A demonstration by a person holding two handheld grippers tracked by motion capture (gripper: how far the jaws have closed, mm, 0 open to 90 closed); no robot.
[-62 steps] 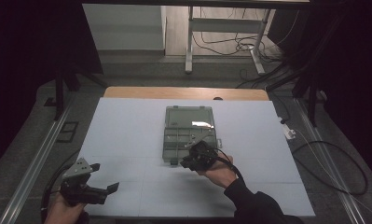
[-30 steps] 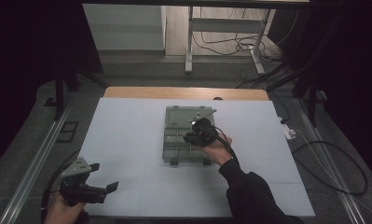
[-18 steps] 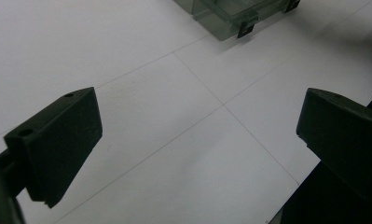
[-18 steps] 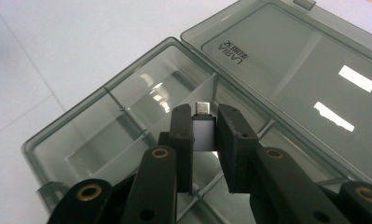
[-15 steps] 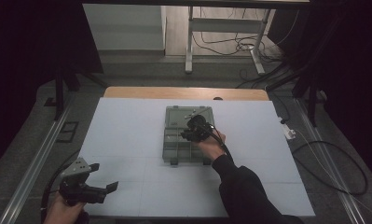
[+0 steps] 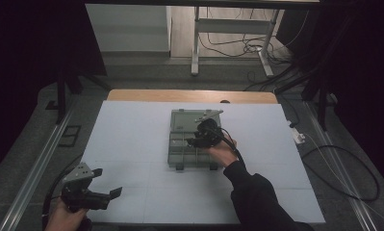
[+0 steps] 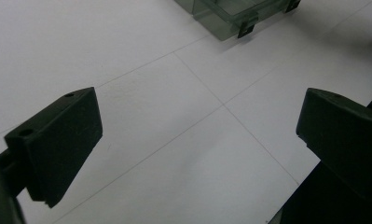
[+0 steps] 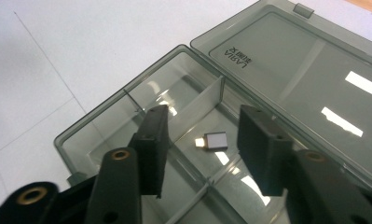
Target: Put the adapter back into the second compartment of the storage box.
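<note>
Between the parted right gripper (image 8: 203, 151) jaws lies a small silvery adapter (image 8: 213, 140), released.

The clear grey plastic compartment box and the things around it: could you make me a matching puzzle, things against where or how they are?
Things:
1. small silver metal adapter
2. hinged box lid
3. left gripper
4. right gripper

Places or states:
a. lies open flat behind the clear grey plastic compartment box
b. open above the white table
c. on a compartment floor
d. open over a compartment

Pairs: 1-c, 2-a, 3-b, 4-d
</note>
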